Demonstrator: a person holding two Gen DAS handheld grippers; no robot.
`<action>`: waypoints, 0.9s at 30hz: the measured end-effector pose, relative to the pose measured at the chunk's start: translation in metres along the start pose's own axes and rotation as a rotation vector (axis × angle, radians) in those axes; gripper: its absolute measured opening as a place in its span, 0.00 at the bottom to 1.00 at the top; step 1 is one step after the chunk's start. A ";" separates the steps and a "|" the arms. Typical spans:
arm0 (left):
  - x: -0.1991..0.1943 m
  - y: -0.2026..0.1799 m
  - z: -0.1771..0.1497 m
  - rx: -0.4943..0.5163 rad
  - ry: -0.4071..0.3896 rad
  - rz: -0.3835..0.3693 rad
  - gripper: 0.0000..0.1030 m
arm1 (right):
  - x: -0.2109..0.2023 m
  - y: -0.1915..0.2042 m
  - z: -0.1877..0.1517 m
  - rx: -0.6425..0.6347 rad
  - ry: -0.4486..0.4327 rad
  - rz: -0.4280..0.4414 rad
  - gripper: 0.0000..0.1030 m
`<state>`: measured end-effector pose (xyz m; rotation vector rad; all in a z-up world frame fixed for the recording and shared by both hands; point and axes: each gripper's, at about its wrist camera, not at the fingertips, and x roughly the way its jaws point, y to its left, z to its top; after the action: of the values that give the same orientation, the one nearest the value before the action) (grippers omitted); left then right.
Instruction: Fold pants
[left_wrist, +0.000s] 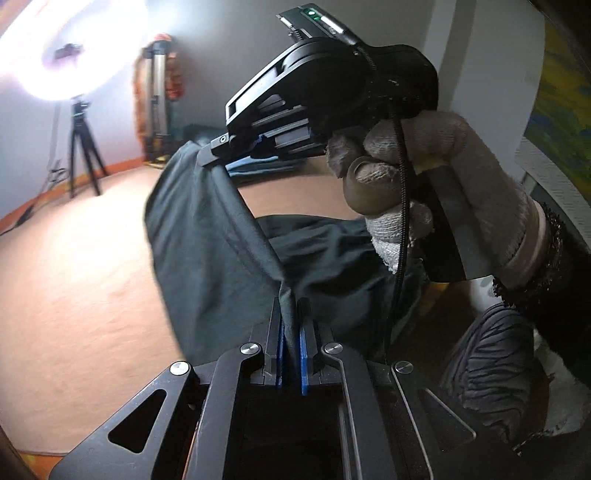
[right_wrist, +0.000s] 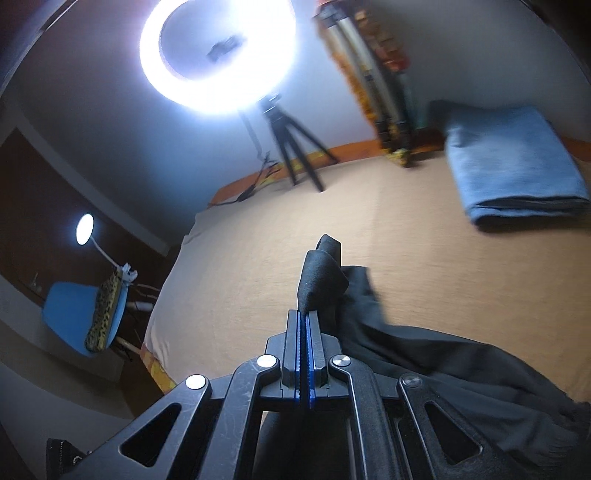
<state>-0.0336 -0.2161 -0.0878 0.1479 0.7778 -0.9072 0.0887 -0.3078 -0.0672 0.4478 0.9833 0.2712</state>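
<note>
Left-wrist view, nearest first: my left tongs are closed tight on a fold of the dark pants, the cloth pinched between the blue pads. The fabric rises from there in a taut sheet to my right tongs, which grip its upper edge. My gloved right hand wraps that handle, a black cable running down past the fingers. Loose folds of the garment sag below, lying on the tan bed cover.

Right-wrist view: my right tongs stand fully closed, a bunched black tip of the pants sticking out beyond the pads; the rest trails off to the lower right over the bed cover — smooth, no wrinkles noted. Farther on, a folded blue cloth sits on the bed near the far edge. Beyond the bed, a lit ring light on a black tripod stands against a pale wall, with a second, folded tripod leaning beside it. Off the bed's left side — a small lamp and a blue chair, both dim.
</note>
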 end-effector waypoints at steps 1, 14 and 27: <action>0.002 -0.003 0.001 0.002 0.002 -0.009 0.04 | -0.008 -0.010 -0.003 0.014 -0.010 -0.004 0.00; 0.066 -0.068 0.022 0.094 0.072 -0.124 0.04 | -0.077 -0.123 -0.041 0.180 -0.111 -0.036 0.00; 0.120 -0.115 0.030 0.175 0.130 -0.193 0.04 | -0.105 -0.200 -0.062 0.270 -0.158 -0.057 0.00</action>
<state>-0.0601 -0.3796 -0.1232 0.2911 0.8424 -1.1580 -0.0160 -0.5120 -0.1151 0.6759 0.8790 0.0490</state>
